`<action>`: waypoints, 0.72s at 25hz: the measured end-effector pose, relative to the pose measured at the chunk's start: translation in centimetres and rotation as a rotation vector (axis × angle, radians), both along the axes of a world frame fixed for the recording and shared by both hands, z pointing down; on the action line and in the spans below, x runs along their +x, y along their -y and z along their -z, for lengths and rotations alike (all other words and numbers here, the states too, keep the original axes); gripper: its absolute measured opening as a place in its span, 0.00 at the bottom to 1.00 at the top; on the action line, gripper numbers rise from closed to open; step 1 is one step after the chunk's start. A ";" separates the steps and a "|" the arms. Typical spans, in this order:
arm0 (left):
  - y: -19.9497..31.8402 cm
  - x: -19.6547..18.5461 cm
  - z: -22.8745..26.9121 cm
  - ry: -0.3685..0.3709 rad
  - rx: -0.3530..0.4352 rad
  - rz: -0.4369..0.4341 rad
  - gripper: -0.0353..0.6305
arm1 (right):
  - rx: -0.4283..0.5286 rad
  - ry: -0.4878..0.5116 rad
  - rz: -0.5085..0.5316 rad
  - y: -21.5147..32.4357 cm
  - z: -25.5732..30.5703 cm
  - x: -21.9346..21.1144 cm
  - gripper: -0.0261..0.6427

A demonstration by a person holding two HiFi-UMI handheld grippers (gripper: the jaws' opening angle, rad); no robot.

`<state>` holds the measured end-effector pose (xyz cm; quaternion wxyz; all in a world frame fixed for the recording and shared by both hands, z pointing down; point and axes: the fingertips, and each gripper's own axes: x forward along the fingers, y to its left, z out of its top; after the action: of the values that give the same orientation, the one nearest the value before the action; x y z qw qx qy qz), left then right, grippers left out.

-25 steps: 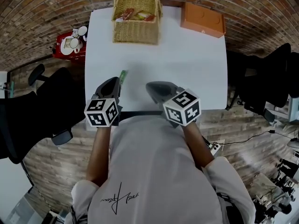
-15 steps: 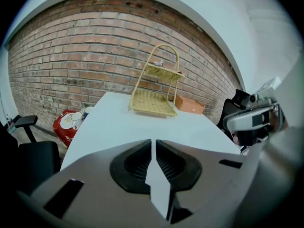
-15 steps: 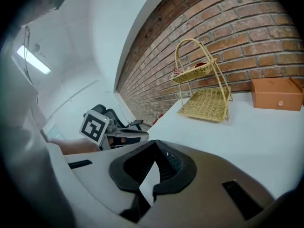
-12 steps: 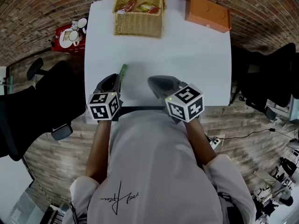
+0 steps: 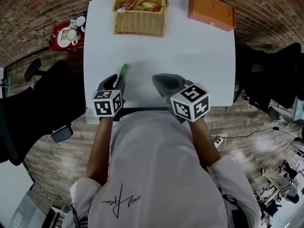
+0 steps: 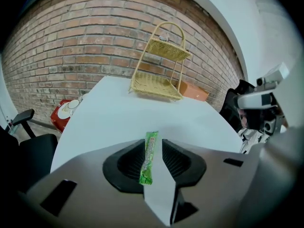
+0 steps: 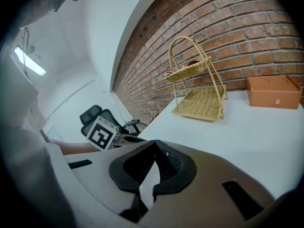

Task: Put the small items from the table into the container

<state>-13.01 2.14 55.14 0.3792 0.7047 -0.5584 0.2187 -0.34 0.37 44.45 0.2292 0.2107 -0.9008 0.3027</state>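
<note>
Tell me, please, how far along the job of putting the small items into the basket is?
Done: a few snack packets lie in the top tier of the two-tier wicker basket. In hand: the left claw is opening around the slim green stick packet on the white table, not gripping it yet; the right claw is shut, empty. Left: grasp that packet and carry it to the basket.

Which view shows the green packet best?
The left gripper view: the packet shows whole, between the opening jaws. The head view shows only its far end; the right gripper view misses it.
</note>
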 end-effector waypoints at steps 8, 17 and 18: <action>0.1 -0.3 -2.6 0.045 -0.072 -0.031 0.26 | -0.019 -0.006 -0.006 0.5 -0.4 -0.3 0.07; 0.4 0.1 -3.9 0.041 -0.107 -0.055 0.28 | -0.051 -0.019 0.004 0.4 -1.2 -0.9 0.07; 0.3 0.2 -4.0 0.041 -0.113 -0.062 0.28 | -0.053 -0.020 0.004 0.5 -1.2 -0.9 0.07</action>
<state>-12.80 1.79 59.13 0.3999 0.6946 -0.5305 0.2758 -1.22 -0.09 45.65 0.2444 0.2060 -0.8904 0.3241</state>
